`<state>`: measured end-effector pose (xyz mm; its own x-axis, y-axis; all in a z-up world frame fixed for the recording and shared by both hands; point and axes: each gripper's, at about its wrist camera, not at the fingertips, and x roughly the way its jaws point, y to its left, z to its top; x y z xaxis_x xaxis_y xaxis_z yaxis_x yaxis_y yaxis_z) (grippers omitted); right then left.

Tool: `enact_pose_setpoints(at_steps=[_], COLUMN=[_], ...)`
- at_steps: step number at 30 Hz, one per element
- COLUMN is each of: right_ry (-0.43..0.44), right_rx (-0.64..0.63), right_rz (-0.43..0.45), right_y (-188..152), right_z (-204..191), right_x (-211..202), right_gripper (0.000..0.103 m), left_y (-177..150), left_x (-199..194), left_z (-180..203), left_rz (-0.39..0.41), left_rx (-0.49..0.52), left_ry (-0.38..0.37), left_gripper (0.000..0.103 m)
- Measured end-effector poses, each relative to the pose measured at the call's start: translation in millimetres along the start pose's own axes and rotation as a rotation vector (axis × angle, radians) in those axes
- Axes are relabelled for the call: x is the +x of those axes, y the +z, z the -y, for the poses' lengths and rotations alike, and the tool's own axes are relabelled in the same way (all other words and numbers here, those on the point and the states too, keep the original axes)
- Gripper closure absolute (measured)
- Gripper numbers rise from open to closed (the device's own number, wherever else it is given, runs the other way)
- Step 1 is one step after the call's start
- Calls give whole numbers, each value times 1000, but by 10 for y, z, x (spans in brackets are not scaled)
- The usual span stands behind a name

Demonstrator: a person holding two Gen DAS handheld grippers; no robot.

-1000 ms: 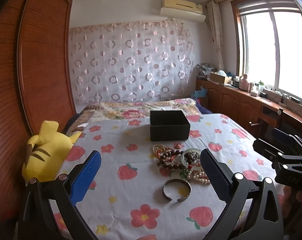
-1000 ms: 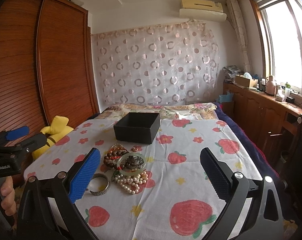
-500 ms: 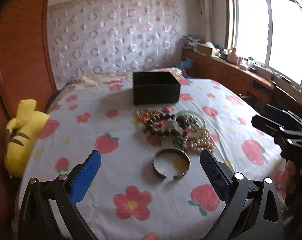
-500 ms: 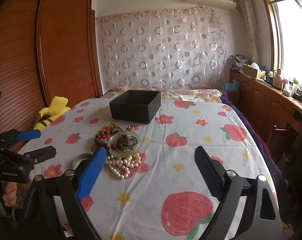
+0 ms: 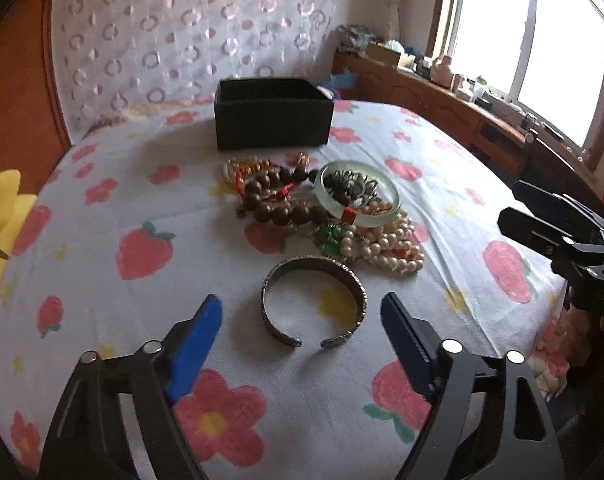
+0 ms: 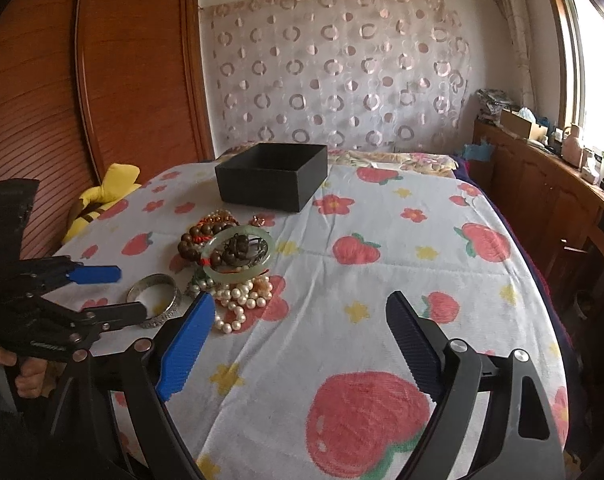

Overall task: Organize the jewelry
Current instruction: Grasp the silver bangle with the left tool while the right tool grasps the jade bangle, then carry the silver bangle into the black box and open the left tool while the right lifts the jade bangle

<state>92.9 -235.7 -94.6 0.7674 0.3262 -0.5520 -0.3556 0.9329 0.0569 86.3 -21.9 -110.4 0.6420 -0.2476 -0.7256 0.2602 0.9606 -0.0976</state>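
Observation:
A silver cuff bracelet [image 5: 313, 304] lies on the strawberry-print bedspread [image 5: 142, 216], just ahead of my open left gripper [image 5: 302, 316], whose fingers flank it. Behind it is a jewelry pile: a pale green jade bangle [image 5: 359, 194], brown wooden beads [image 5: 278, 200] and pearls [image 5: 385, 244]. An open black box [image 5: 272, 118] stands farther back. My right gripper [image 6: 300, 320] is open and empty over the bedspread, right of the pile [image 6: 238, 264]. The cuff [image 6: 156, 300], the box [image 6: 272, 182] and the left gripper [image 6: 114, 292] show in the right wrist view.
A yellow plush toy [image 6: 102, 196] lies at the bed's left edge by a wooden wardrobe [image 6: 82, 100]. A wooden cabinet with clutter [image 6: 549, 168] runs under the window on the right. A patterned curtain [image 6: 333, 68] hangs behind the bed.
My left gripper has dropped and moved forward, so the silver cuff now sits between its fingertips. My right gripper has shifted slightly forward and stayed open.

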Motion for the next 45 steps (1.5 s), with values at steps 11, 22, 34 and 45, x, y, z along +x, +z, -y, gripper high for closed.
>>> enact_pose_setpoints(at_steps=[11, 22, 34, 45], right_ry=[10, 90, 144, 151], right_rx=[-35, -120, -173, -235], right_rz=[-46, -106, -223, -254], right_y=[43, 268, 444, 425], right_z=[4, -266, -475, -575], right_x=[189, 543, 1107, 1221], right_gripper=[14, 14, 14, 29], left_y=[46, -3, -20, 25], left_x=[126, -16, -175, -303], left_z=[46, -82, -365, -453], left_rz=[-36, 9, 52, 98], left_rx=[18, 3, -45, -64], left_ry=[-14, -7, 20, 30], left_gripper=[44, 45, 45, 45])
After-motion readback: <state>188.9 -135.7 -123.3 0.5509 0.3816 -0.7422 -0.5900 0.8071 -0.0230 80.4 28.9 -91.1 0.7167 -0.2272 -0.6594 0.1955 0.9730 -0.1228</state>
